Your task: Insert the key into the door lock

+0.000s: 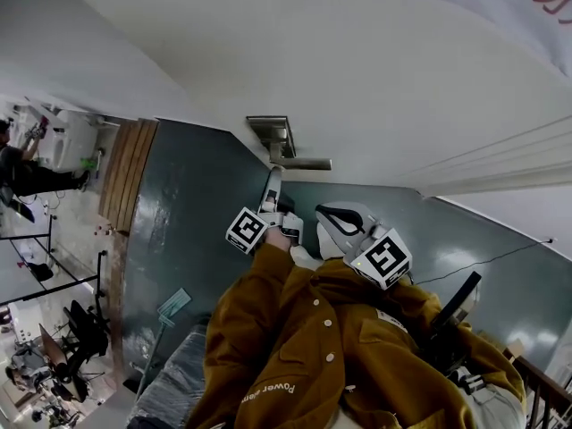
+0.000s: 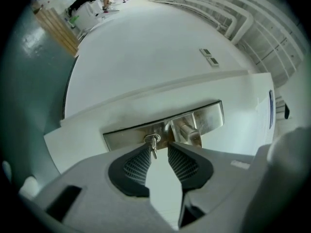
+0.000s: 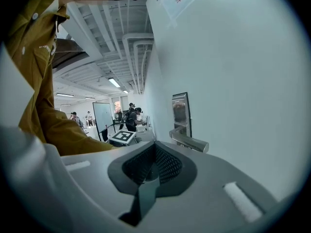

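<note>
A steel lock plate (image 2: 165, 126) with a lever handle (image 2: 187, 133) is set in the white door (image 2: 146, 62). A small silver key (image 2: 153, 145) sticks out of the keyhole. It sits between the tips of my left gripper (image 2: 159, 150), close to the left pad, and a gap shows on its right. The left jaws stand open. In the head view the left gripper (image 1: 272, 179) points at the lock plate (image 1: 272, 135) just below the handle (image 1: 305, 163). My right gripper (image 3: 155, 153) is shut on nothing and is held back from the door, beside the left one (image 1: 325, 215).
The right gripper view shows the lock plate (image 3: 181, 113) and the handle (image 3: 190, 141) side-on, and the left gripper's marker cube (image 3: 122, 137). A mustard jacket sleeve (image 1: 295, 347) fills the lower head view. A grey-green floor (image 1: 179, 231), wooden strips (image 1: 125, 168) and distant people lie to the left.
</note>
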Tool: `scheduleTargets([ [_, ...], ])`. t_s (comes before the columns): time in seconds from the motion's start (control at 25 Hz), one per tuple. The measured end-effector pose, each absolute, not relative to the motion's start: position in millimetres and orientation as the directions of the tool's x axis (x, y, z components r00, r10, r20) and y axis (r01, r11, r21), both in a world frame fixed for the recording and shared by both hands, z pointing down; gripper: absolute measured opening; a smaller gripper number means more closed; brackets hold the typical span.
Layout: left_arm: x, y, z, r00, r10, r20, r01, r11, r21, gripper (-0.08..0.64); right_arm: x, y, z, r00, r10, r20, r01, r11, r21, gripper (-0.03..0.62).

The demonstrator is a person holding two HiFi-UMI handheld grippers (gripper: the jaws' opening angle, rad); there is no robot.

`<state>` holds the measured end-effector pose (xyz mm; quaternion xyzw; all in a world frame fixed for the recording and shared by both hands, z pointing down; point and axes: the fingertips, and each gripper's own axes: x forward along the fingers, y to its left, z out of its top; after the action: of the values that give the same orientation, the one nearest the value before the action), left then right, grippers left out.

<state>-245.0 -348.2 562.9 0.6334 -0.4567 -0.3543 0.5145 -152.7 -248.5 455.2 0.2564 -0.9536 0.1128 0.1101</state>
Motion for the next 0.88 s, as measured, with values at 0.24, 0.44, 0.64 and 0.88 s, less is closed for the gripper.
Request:
scheduleTargets([
  [0.24,-272.6,-319.5,525.1,0.324,-0.942,0.092,-0.591,-0.126,0.797,0.061,-170.6,-245.3,449.3,-0.865,-0.432,0.255,-0.477,0.866,-0.15,0.006],
  [0.44,-263.2,-297.5,477.6,0.359,-0.926,0.118,-0.766,-0.22,0.604,-0.002,-177.8,-251.1,449.5,-0.869,-0.416,0.267,-0.461,0.877,-0.137,0.006],
  [0.64,-238.2,-266.8,454.2,0.404,-0.891,0.207,-0.855,-0.287,0.431,-0.001,-180.4,-256.9,446.7,-0.85,-0.426,0.309,-0.475,0.874,-0.102,0.006],
  [0.88,-217.0,-244.9,459.5,0.43,-0.866,0.256,-0.872,-0.326,0.365,0.0,-182.1,-263.6,452.7,-0.855,-0.422,0.301,-0.474,0.872,-0.124,0.006],
])
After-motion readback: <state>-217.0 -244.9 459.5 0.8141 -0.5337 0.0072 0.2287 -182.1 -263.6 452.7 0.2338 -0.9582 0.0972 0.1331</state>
